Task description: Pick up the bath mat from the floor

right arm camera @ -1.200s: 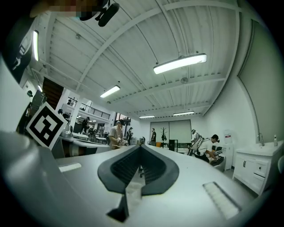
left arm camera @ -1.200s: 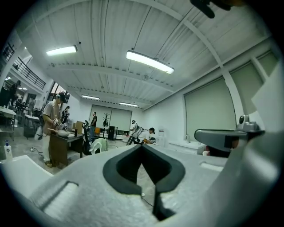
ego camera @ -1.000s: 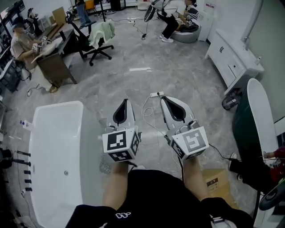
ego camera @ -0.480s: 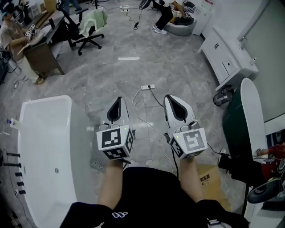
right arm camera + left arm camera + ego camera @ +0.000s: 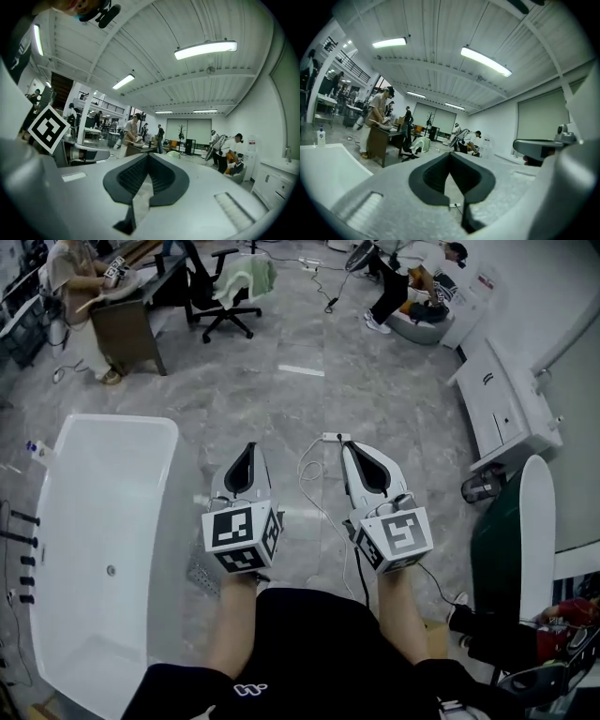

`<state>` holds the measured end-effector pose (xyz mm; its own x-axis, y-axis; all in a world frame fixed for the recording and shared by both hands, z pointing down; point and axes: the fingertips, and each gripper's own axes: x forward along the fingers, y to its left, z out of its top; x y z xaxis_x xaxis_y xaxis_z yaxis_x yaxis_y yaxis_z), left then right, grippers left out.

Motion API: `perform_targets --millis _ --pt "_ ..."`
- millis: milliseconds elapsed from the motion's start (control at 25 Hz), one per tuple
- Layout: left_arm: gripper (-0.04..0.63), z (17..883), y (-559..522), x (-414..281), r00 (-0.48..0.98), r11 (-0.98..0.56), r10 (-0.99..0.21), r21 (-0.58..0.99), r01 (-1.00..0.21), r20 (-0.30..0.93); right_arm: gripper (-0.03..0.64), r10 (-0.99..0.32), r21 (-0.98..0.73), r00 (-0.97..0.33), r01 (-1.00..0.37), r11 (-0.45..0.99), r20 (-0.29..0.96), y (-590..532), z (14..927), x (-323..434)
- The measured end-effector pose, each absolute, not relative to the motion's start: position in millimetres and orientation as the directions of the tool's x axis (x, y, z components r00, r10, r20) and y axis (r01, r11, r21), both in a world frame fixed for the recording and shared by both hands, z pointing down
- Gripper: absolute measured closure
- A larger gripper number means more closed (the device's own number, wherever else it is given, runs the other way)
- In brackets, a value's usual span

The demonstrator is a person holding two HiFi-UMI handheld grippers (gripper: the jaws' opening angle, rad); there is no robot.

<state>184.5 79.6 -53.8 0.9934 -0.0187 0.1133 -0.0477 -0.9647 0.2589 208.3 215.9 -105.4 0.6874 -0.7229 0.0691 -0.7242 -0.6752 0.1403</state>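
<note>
Both grippers are held side by side, pointing forward over the grey marble floor. My left gripper is shut and holds nothing; the left gripper view shows its dark pads meeting at the tip. My right gripper is also shut and empty, its pads closed together. A small grey dotted patch, possibly the bath mat, lies on the floor beside the bathtub. It sits just below the left gripper's marker cube and is mostly hidden by my arm.
A white bathtub fills the left. A power strip with a white cable lies just ahead of the right gripper. A white cabinet and a dark green object stand on the right. An office chair, a desk and people are further back.
Both grippers stay shut and side by side. The view has swung, so the bathtub shows more fully at the left and the power strip lies closer to the right gripper's tip.
</note>
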Motion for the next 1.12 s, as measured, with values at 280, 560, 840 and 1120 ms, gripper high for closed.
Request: perform_targets --millis 280,560,840,1120 --pt "0.594 -41.9 2.9 136.5 0.948 -0.904 -0.284 0.289 -0.314 0.142 0.611 -0.870 0.167 0.479 -0.873 -0.459 0.113 135.8 -101.4 197.8" --pt "0.594 -7.8 -98.7 41.8 0.778 -0.718 -0.604 0.307 -0.625 0.170 0.611 -0.977 0.178 0.185 -0.970 -0.164 0.109 22.6 -78.9 165.0" --pt "0.594 -4.9 -133.3 -0.4 0.622 -0.569 -0.767 0.283 -0.773 0.157 0.611 -0.995 0.160 -0.015 -0.987 0.030 0.096 -32.7 -68.0 155.9" --pt "0.594 -1.5 -140.2 34.5 0.553 -0.508 -0.810 0.236 -0.828 0.196 0.611 -0.992 0.100 -0.085 -0.991 0.094 0.089 -51.1 -61.5 208.5"
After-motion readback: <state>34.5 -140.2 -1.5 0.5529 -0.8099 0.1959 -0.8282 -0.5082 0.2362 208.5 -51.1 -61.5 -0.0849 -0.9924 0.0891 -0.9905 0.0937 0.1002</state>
